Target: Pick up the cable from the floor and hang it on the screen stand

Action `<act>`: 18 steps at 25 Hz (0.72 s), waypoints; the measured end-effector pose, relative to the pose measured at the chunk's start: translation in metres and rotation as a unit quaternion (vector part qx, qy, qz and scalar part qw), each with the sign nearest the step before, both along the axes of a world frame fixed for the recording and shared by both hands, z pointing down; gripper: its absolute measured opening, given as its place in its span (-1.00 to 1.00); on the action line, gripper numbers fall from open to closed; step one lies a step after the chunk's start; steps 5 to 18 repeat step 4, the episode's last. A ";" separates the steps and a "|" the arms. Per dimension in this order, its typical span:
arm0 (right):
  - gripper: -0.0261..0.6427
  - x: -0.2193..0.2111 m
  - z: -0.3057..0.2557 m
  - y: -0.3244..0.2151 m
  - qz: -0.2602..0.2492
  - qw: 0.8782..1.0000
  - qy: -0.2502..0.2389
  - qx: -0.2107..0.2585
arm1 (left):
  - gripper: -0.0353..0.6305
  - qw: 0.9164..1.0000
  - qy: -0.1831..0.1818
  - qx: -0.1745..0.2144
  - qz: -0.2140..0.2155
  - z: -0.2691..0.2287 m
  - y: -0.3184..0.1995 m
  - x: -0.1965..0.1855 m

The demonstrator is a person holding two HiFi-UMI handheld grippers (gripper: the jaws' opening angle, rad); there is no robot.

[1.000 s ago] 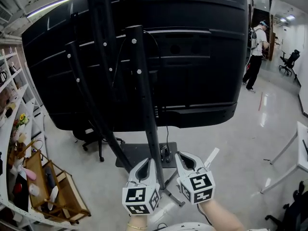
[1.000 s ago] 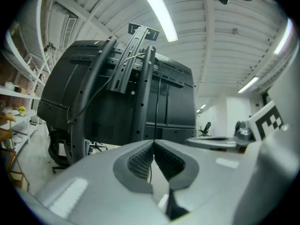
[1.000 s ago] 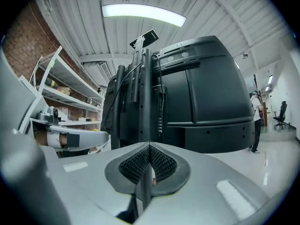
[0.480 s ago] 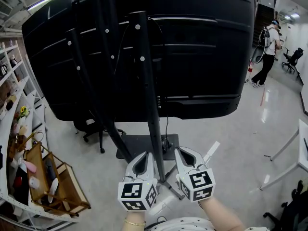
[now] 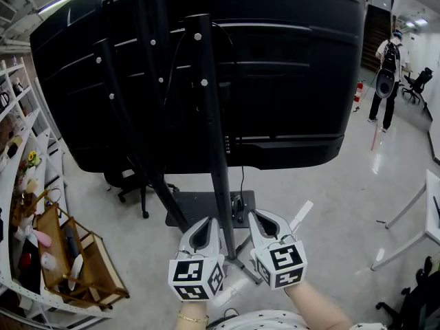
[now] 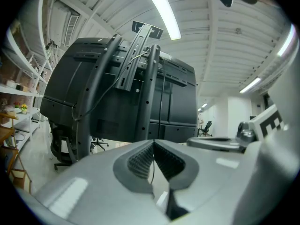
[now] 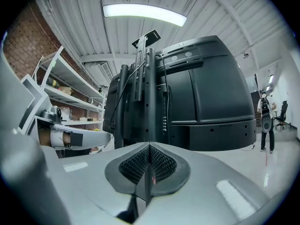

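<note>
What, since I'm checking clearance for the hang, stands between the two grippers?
The screen stand's slanted black post runs down between the left gripper and the right gripper. The head view shows this.

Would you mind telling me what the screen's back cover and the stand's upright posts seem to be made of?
Back cover: likely moulded black plastic, matt with ribbed lines. Upright posts: probably black-painted metal tubes, smooth, with screw heads showing.

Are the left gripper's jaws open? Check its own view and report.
No, the left gripper has its jaws closed together, meeting at the tips in its own view.
</note>
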State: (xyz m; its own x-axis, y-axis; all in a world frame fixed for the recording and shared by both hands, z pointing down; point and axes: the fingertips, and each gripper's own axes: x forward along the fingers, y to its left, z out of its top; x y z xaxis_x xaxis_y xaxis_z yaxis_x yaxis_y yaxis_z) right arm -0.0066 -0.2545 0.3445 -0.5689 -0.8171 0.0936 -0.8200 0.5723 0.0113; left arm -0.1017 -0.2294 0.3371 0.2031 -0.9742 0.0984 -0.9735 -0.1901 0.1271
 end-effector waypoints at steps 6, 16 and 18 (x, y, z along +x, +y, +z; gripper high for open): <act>-0.93 -0.003 0.001 0.001 -0.002 1.000 0.004 0.002 | -0.87 1.000 0.003 -0.003 0.000 0.002 0.000 -0.002; -0.93 -0.003 0.001 0.001 -0.002 1.000 0.004 0.002 | -0.87 1.000 0.003 -0.003 0.000 0.002 0.000 -0.002; -0.93 -0.003 0.001 0.001 -0.002 1.000 0.004 0.002 | -0.87 1.000 0.003 -0.003 0.000 0.002 0.000 -0.002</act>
